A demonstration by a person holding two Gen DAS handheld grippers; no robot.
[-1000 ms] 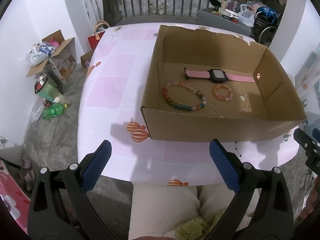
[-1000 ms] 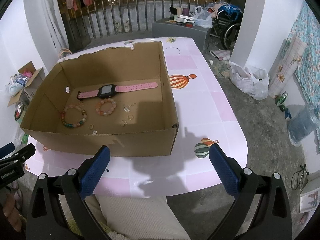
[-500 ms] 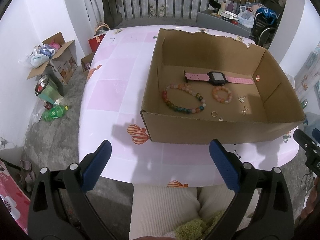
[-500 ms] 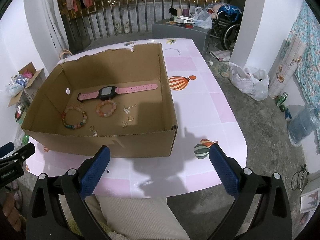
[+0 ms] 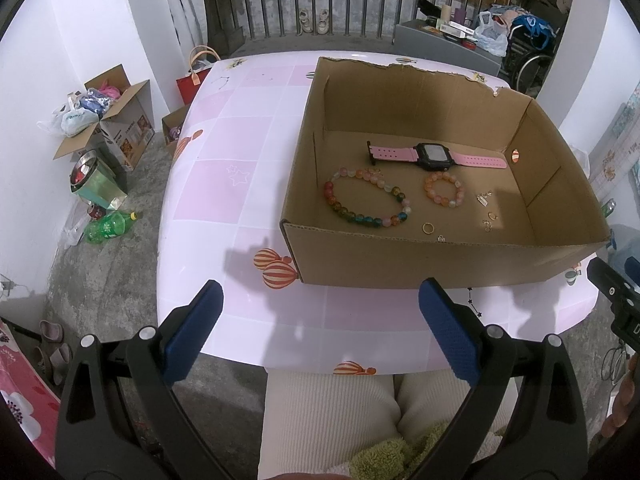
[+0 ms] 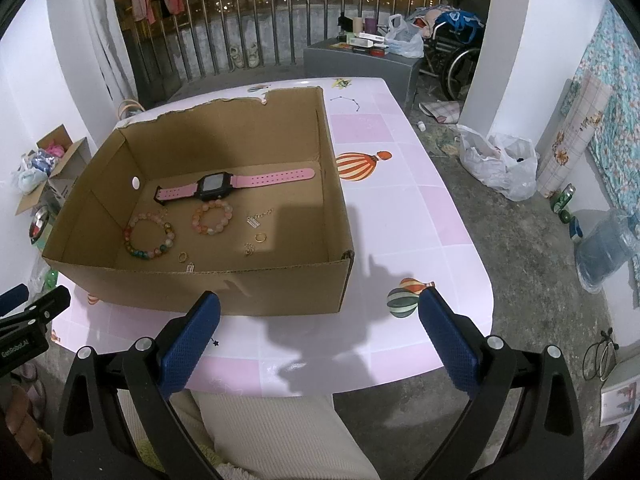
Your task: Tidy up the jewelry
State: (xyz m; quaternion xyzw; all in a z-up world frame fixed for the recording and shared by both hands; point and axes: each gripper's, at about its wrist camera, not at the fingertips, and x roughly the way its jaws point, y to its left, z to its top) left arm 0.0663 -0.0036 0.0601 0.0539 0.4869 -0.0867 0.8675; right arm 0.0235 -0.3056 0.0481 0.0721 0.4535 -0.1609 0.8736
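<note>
Now, your scene:
Room: bare tabletop (image 5: 224,208) left of the box (image 5: 400,260), more right of it in the right view.
Jewelry: watch (image 5: 434,157), bracelets (image 5: 366,202), rings on the box floor.
Left tongs (image 5: 320,314): wide open, empty, at the near edge.
Right tongs (image 6: 319,325): same.

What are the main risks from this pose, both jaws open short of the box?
1. The rings and small charms lie flat on the box floor; wide pads may slide over them rather than pinch.
2. The near wall stands between both grippers, left and right, and the jewelry, so a low reach could shove the box.
3. The bracelets and watch lie close; grabbing one may drag another.
</note>
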